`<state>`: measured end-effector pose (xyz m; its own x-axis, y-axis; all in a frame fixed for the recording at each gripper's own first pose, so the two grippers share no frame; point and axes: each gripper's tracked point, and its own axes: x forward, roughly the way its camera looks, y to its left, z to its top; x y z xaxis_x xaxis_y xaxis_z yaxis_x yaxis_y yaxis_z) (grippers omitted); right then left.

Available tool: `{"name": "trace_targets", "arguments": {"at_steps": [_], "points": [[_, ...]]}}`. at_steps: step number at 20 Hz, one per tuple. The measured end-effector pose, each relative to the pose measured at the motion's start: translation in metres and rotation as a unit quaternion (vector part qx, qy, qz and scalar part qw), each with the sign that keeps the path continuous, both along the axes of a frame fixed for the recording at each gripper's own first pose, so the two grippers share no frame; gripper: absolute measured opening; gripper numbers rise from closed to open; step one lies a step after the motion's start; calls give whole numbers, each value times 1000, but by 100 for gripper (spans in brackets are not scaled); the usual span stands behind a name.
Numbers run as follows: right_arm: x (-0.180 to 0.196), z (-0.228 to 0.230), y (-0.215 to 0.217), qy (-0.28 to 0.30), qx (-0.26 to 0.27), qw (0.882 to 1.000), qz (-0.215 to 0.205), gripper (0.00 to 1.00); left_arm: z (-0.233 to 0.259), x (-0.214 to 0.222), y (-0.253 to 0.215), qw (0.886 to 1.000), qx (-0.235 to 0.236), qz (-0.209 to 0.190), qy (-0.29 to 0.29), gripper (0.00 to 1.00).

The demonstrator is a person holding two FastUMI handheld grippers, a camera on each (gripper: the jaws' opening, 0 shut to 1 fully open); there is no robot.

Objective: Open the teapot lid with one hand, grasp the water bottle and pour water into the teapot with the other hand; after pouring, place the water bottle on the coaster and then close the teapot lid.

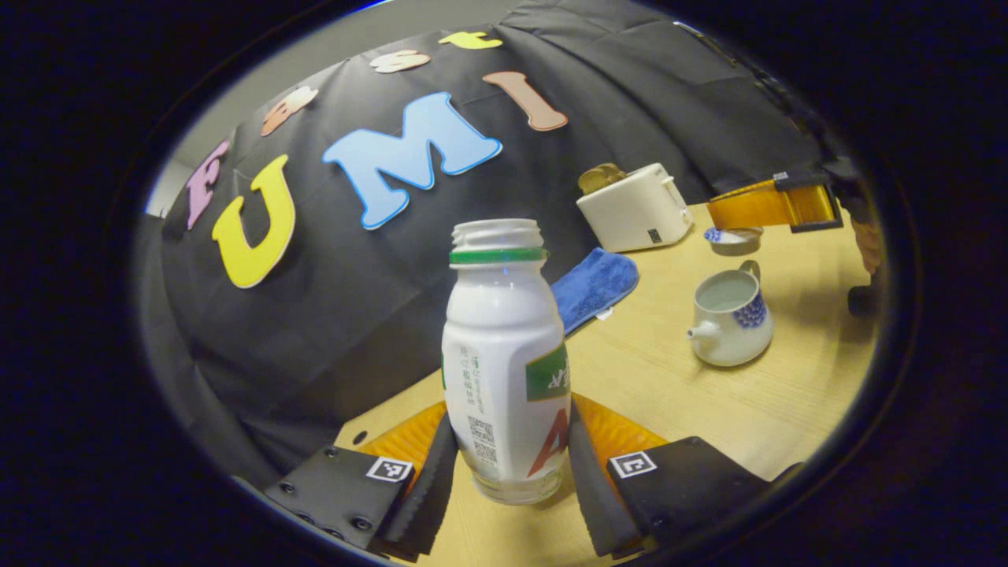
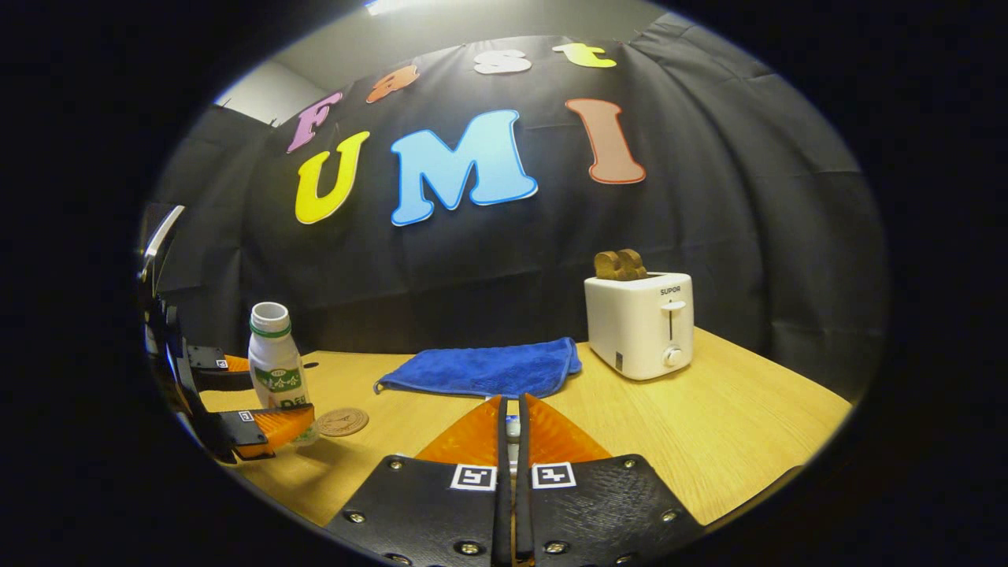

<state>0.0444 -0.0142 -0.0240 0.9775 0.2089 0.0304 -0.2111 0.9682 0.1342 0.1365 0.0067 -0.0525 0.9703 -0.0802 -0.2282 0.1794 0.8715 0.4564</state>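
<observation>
With the teapot (image 1: 732, 319) open and its lid (image 2: 513, 429) pinched by the right fingers, the left fingers flank the bottle (image 1: 508, 362), pouring apparently pending.

Light from above: bright ceiling strip (image 2: 391, 6) at top edge of right gripper view. Table (image 2: 732, 441) evenly lit, warm; black cloth wall (image 2: 748, 236) dim. Soft shadow beside teapot (image 1: 731, 313). Faint sheen on water bottle (image 1: 504, 370). Strong fisheye bending at edges, rims darkened. Focus sharp centrally, softer toward rims.
</observation>
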Motion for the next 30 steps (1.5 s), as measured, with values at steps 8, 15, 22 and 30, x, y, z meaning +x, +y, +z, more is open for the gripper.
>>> {"name": "trace_targets", "arguments": {"at_steps": [8,15,22,30], "points": [[-4,-7,35,-2,-40,998,38,2,17,-13,19,997,-73,18,-5,82],[-1,-19,44,10,-63,997,43,2,34,-20,30,992,-119,25,-17,82],[-2,-26,46,14,-74,996,38,2,25,-14,43,987,-159,40,-4,76],[-7,-19,50,-3,-88,995,43,41,15,19,47,979,-200,26,14,70]]}}
